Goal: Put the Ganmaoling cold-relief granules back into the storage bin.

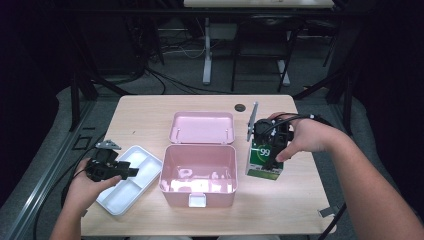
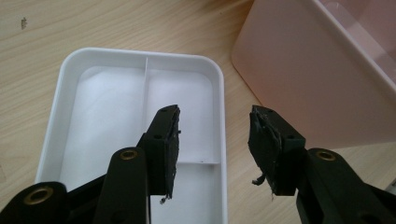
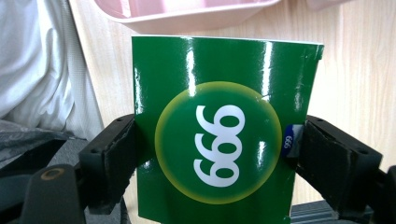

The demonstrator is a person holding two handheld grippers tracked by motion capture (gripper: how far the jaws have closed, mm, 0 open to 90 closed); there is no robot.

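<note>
A green carton (image 1: 264,165) printed with white numerals stands right of the open pink box (image 1: 198,186). My right gripper (image 1: 270,150) comes down on it from above. In the right gripper view the two jaws press the carton (image 3: 219,70) on both sides, so the right gripper (image 3: 215,140) is shut on it. Whether the carton rests on the table or is lifted, I cannot tell. My left gripper (image 1: 133,171) hovers over the white divided tray (image 1: 145,159) at the left. Its jaws (image 2: 215,114) stand open with nothing between them, above the tray (image 2: 112,98), with the pink box wall (image 2: 317,79) to their right.
The pink box's lid (image 1: 202,127) lies folded back behind it, and the box holds nothing large. A dark round hole (image 1: 240,107) sits near the table's far edge. A small grey clip (image 1: 327,211) hangs at the front right edge. Chair and desk legs stand beyond the table.
</note>
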